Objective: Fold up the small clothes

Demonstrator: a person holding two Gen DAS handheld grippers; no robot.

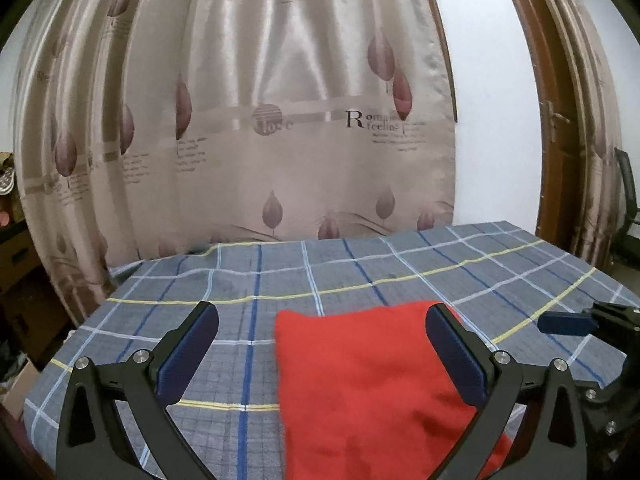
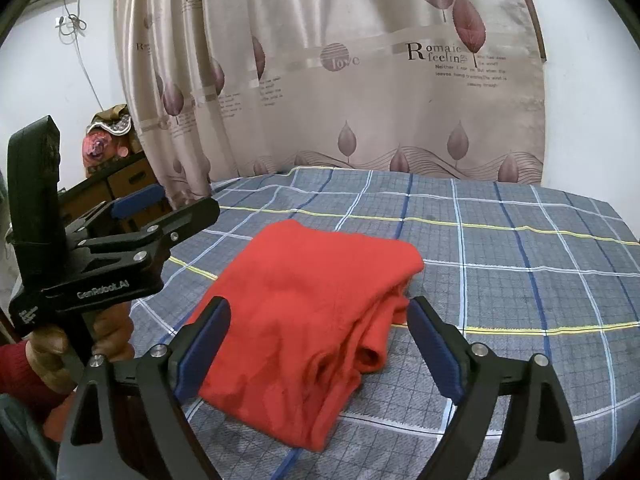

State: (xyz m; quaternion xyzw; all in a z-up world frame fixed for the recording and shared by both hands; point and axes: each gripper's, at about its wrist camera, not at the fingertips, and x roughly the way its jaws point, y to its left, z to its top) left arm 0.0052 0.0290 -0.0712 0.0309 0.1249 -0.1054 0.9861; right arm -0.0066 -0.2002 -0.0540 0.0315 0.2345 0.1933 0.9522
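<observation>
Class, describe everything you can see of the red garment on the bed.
The red garment is plain, soft, knit-looking cloth folded into a compact bundle. Its top is fairly smooth; along its right side in the right wrist view, layered folds and a rolled edge show. It lies flat on the grey checked bedsheet, which alone touches it. No fingers press on it: both grippers stand open, with the garment seen between the fingers in each wrist view.
</observation>
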